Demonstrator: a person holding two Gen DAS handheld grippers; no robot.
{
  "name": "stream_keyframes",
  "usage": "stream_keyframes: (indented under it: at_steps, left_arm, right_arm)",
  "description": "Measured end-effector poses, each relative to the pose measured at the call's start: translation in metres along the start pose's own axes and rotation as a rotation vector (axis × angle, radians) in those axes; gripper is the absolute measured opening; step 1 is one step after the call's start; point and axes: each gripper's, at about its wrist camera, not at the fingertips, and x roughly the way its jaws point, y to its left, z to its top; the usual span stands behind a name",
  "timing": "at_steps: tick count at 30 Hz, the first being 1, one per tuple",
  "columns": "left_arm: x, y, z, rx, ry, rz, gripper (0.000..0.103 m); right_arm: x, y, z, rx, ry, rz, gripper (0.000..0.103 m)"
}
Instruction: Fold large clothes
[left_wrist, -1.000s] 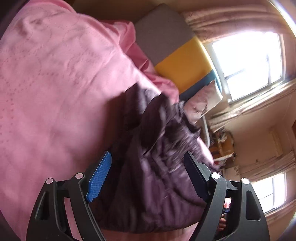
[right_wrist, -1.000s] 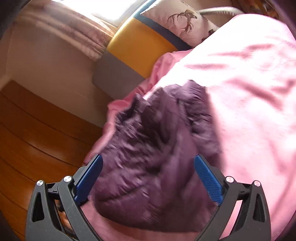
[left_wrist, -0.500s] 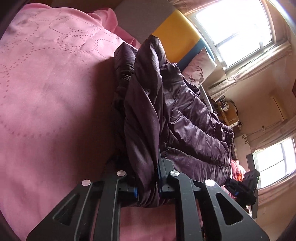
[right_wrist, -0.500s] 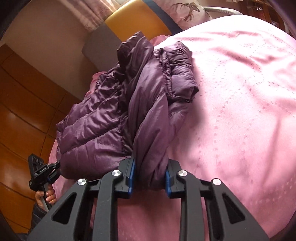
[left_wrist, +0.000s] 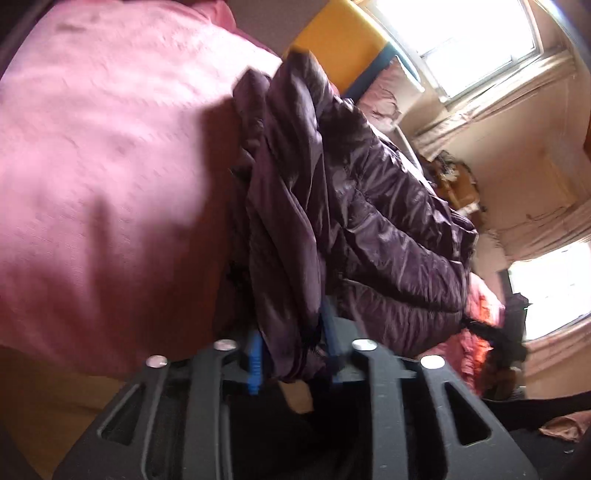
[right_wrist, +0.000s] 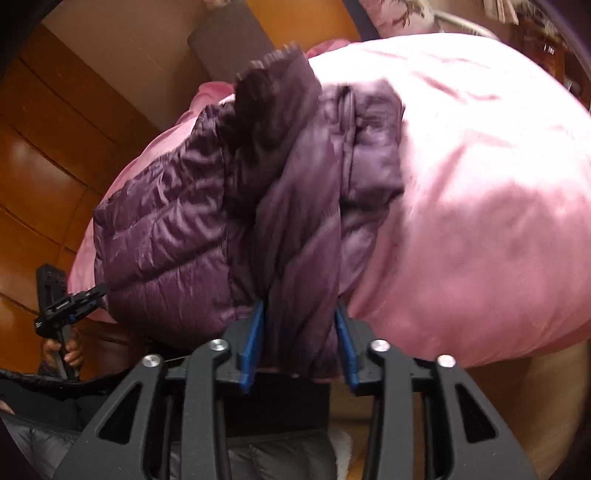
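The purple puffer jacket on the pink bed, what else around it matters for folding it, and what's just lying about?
Part of the job:
- purple puffer jacket
- left gripper, jacket fabric bunched between its fingers, jaws just been opening
- right gripper, likewise
- pink bedspread, the folding surface

Just lying about:
- yellow and grey headboard
- patterned pillow
- curtains

Jacket (right_wrist: 177, 236): purple quilted cloth, thin shell, glossy sheen, puffy and creased. Bedspread (right_wrist: 480, 206): pink cloth, matt, soft, faint stitched texture. Left claw (left_wrist: 291, 354) and right claw (right_wrist: 299, 347): black matt plastic frames, bright metal rivets, blue ribbed pads (right_wrist: 251, 347) of plastic or rubber, cannot tell which. Floor (right_wrist: 33, 177): brown wood boards, polished, reflective. Headboard (left_wrist: 336, 40): yellow cloth, matt.
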Motion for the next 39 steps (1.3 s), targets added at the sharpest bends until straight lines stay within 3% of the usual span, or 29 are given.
stream_keyframes:
  at_steps: [1,2,3,4,7,10,11,12,13,14,15,16,17,21,28,34,39]
  left_arm:
    - [-0.005,-0.001,0.005,0.006,-0.031,0.013,0.060]
    - [-0.008,-0.003,0.009,0.012,-0.059,0.026,0.072]
    - [-0.011,-0.005,0.016,0.019,-0.097,0.049,0.073]
    - [-0.013,-0.006,0.024,0.025,-0.117,0.060,0.073]
    - [-0.009,-0.012,0.047,0.048,-0.161,0.067,0.073]
    - [0.009,-0.018,0.068,0.076,-0.160,0.085,0.073]
    - [0.013,-0.020,0.066,0.084,-0.158,0.087,0.071]
    - [0.018,-0.024,0.069,0.092,-0.152,0.085,0.067]
    - [0.021,-0.026,0.073,0.100,-0.145,0.078,0.050]
    - [0.023,-0.030,0.074,0.116,-0.141,0.084,0.036]
    - [0.023,-0.033,0.074,0.133,-0.143,0.099,0.031]
    - [0.021,-0.037,0.072,0.161,-0.152,0.120,0.015]
    - [0.021,-0.043,0.071,0.196,-0.160,0.140,0.007]
    - [0.007,-0.042,0.068,0.212,-0.209,0.158,0.003]
    - [-0.005,-0.055,0.095,0.222,-0.291,0.175,0.002]
    - [0.021,-0.064,0.150,0.207,-0.326,0.217,0.002]
    - [0.062,-0.068,0.184,0.220,-0.308,0.294,0.002]
  right_arm:
    - [-0.007,0.003,0.010,-0.012,-0.048,-0.014,0.058]
    - [-0.012,0.006,0.021,-0.023,-0.099,-0.028,0.066]
    - [-0.015,0.010,0.031,-0.034,-0.145,-0.052,0.077]
    - [-0.019,0.015,0.041,-0.053,-0.199,-0.086,0.078]
    - [-0.014,0.025,0.059,-0.102,-0.253,-0.139,0.077]
    - [0.007,0.031,0.075,-0.136,-0.246,-0.181,0.072]
    - [0.017,0.034,0.080,-0.153,-0.234,-0.199,0.069]
    - [0.025,0.037,0.084,-0.165,-0.219,-0.213,0.057]
    - [0.028,0.033,0.090,-0.172,-0.204,-0.212,0.041]
    - [0.032,0.036,0.091,-0.179,-0.191,-0.207,0.037]
    - [0.030,0.037,0.091,-0.189,-0.191,-0.211,0.026]
    - [0.029,0.040,0.087,-0.205,-0.195,-0.215,0.017]
    - [0.027,0.043,0.086,-0.212,-0.197,-0.215,0.015]
    - [0.004,0.053,0.074,-0.226,-0.251,-0.217,0.010]
    - [-0.028,0.060,0.103,-0.198,-0.363,-0.159,0.009]
    - [0.000,0.045,0.150,-0.076,-0.393,-0.187,0.009]
    - [0.038,0.035,0.176,-0.031,-0.383,-0.274,0.009]
